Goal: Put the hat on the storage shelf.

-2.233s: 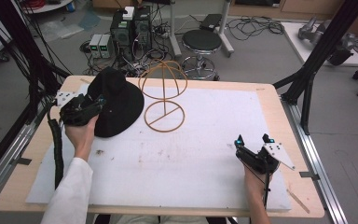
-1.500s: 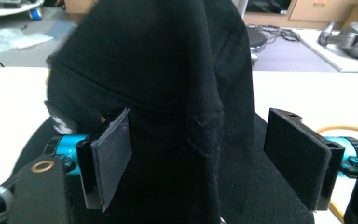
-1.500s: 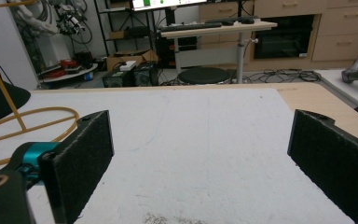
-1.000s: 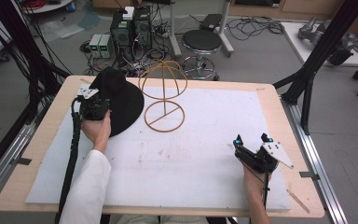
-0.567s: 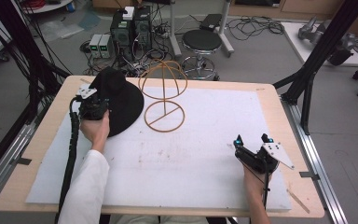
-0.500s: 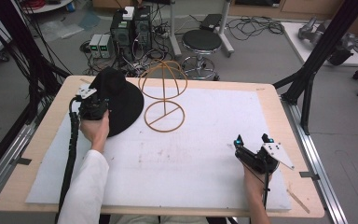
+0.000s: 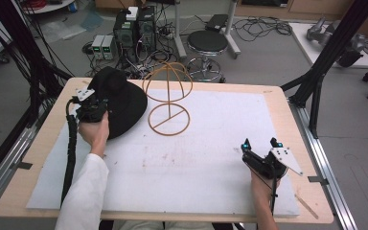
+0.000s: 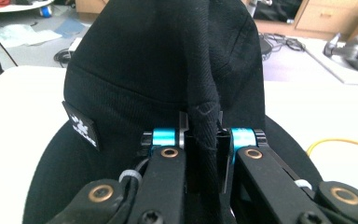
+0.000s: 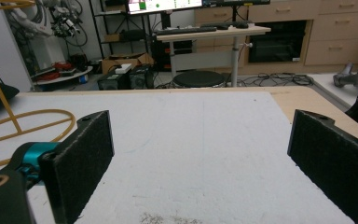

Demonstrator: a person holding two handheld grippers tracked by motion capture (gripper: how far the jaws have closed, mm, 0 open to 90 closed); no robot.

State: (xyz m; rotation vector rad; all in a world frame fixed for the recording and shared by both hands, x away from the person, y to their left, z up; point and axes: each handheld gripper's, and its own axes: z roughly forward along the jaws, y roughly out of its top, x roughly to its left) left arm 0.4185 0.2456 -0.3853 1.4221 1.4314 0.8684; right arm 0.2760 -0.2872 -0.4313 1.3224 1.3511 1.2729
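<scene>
A black brimmed hat (image 7: 120,98) lies at the table's far left, its crown rising toward the back. My left gripper (image 7: 92,109) sits on its near side, shut on a pinched fold of the black hat (image 8: 177,70) fabric at the crown's base. A small black label with white print is sewn on the hat's left side. Just right of the hat stands a yellow wire hat stand (image 7: 168,103), a dome on a ring base; its ring (image 9: 23,126) curves in at the left of the right gripper view. My right gripper (image 7: 260,143) rests near the front right, jaws wide open around nothing.
A white mat (image 7: 211,153) covers most of the wooden table (image 7: 278,96). A round stool (image 7: 210,42), computer boxes and cables stand on the floor beyond the far edge. Black frame posts rise at both sides.
The left hand has carried its gripper forward and right onto the hat and has stayed there over the last second. The right gripper has not moved.
</scene>
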